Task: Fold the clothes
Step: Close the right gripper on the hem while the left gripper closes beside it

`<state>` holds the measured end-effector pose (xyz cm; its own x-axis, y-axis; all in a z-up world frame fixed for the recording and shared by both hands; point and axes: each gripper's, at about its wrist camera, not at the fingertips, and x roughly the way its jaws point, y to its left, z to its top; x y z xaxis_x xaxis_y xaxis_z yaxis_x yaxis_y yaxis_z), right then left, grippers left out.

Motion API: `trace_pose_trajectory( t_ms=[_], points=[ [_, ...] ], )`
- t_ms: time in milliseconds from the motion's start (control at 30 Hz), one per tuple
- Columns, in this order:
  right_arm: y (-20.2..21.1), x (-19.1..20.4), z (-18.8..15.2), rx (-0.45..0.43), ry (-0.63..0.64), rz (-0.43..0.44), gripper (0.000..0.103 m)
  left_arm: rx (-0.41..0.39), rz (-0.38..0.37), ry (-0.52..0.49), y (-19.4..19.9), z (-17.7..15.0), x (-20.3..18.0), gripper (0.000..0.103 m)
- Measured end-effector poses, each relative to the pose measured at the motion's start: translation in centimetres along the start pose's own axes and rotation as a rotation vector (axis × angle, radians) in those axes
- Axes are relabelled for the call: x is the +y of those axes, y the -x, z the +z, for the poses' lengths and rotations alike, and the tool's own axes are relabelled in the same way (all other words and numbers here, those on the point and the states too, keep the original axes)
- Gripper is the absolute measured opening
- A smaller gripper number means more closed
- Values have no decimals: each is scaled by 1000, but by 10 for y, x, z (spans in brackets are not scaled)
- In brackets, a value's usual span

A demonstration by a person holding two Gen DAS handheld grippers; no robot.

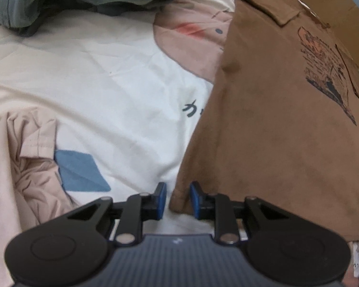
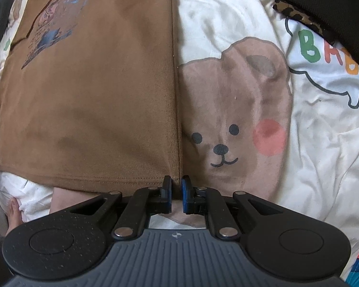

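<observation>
Right wrist view: our right tool (image 2: 176, 195) pinches the brown shirt (image 2: 88, 100) at its hem corner; our left tool (image 1: 178, 201), narrow, straddles its other corner.

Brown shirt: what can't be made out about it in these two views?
- Left wrist view: brown shirt print is blurred; far sleeve cut off by the frame edge.
- Right wrist view: collar cut off at the top edge.
- Hem corner is hidden by the right gripper; the fabric grip is unconfirmed.
</observation>
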<state>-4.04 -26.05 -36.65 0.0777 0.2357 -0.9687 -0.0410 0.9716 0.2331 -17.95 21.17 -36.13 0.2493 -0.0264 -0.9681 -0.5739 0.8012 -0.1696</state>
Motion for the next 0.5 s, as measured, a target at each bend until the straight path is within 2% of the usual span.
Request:
trace_pose_trajectory(
  t_ms=[100, 200, 333, 400, 433, 500],
  points=[
    [0, -1, 1, 0, -4, -2, 6, -5, -9, -29, 1, 0, -5, 23],
    [-6, -1, 2, 7, -24, 4, 6, -12, 9, -42, 2, -2, -4, 8],
    [-14, 0, 4, 10, -51, 13, 10, -33, 32, -53, 11, -1, -4, 5],
    [-18, 1, 5, 7, -63, 26, 16, -36, 50, -76, 16, 0, -6, 5],
    [-20, 1, 6, 6, -68, 33, 25, -33, 57, -84, 16, 0, -5, 5],
    [-26, 3, 5, 8, -65, 37, 27, -23, 68, -92, 15, 1, -6, 5]
  ],
)
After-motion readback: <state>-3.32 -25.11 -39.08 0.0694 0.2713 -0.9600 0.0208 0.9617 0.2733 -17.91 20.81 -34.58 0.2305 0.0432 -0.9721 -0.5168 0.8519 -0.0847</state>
